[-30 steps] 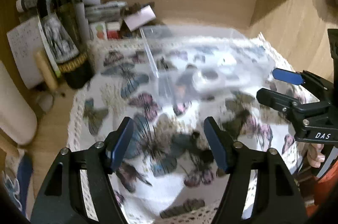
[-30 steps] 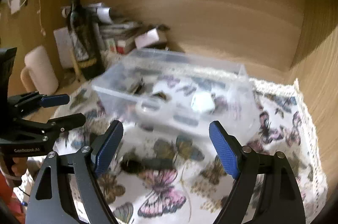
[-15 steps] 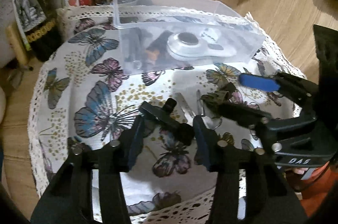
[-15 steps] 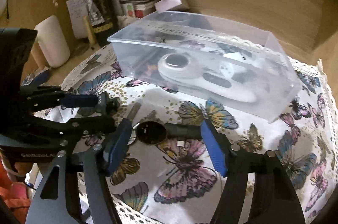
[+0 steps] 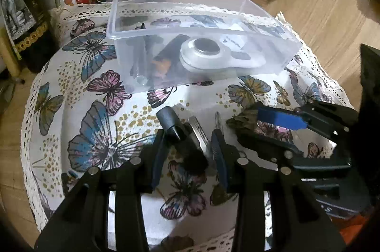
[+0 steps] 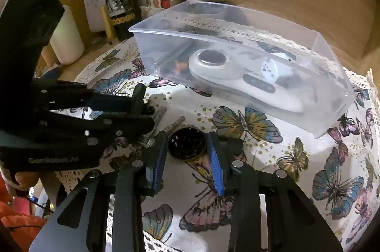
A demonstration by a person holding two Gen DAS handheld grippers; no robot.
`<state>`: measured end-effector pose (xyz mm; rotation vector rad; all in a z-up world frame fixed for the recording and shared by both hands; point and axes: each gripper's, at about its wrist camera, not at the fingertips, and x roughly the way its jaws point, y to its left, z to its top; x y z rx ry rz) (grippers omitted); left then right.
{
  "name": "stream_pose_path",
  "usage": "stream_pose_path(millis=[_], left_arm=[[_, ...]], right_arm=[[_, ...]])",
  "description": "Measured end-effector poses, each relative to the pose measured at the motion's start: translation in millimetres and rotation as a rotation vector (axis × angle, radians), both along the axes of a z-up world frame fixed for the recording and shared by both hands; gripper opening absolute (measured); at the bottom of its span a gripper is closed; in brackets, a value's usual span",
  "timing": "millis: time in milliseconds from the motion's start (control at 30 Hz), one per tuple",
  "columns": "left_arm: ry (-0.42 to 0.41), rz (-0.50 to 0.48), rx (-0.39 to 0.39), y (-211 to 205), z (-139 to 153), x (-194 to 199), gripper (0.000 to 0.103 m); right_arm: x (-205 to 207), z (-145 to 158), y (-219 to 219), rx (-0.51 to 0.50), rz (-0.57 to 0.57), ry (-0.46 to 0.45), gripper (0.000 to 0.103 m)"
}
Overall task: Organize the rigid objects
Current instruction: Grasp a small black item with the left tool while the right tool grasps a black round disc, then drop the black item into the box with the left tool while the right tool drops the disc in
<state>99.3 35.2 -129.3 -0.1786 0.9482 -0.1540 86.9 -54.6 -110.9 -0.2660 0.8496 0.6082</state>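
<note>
Both grippers have dropped lower: left gripper (image 5: 190,152) jaws narrowed around a black handle (image 5: 182,140), right gripper (image 6: 187,154) jaws pinching a round tin (image 6: 187,143).

cloth (image 5: 99,90): white, butterfly print | bin (image 5: 273,57): clear | disc (image 6: 187,143): seemingly black

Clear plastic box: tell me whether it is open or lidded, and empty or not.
Open, not empty. The box has no lid on its rim, and a white handheld device and dark items lie inside.
</note>
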Motion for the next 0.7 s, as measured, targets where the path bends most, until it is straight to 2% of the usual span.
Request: stream_pose_path(millis=[33, 100, 333, 700], left_arm=[[-0.005, 0.001, 0.007, -1, -1, 1, 0.036], [-0.013, 0.011, 0.032, -3, -2, 4, 0.021], [-0.087, 0.041, 0.064, 3, 10, -7, 0.021], [-0.262, 0.091, 0.088, 11, 66, -18, 0.022]], right_arm=[[0, 1, -1, 0.003, -0.002, -0.003, 0.031], [-1, 5, -5, 0.014, -0.012, -0.012, 0.031], [-1, 23, -20, 0.056, -0.052, -0.062, 0.031], [0, 68, -42, 0.139, -0.117, -0.186, 0.031]])
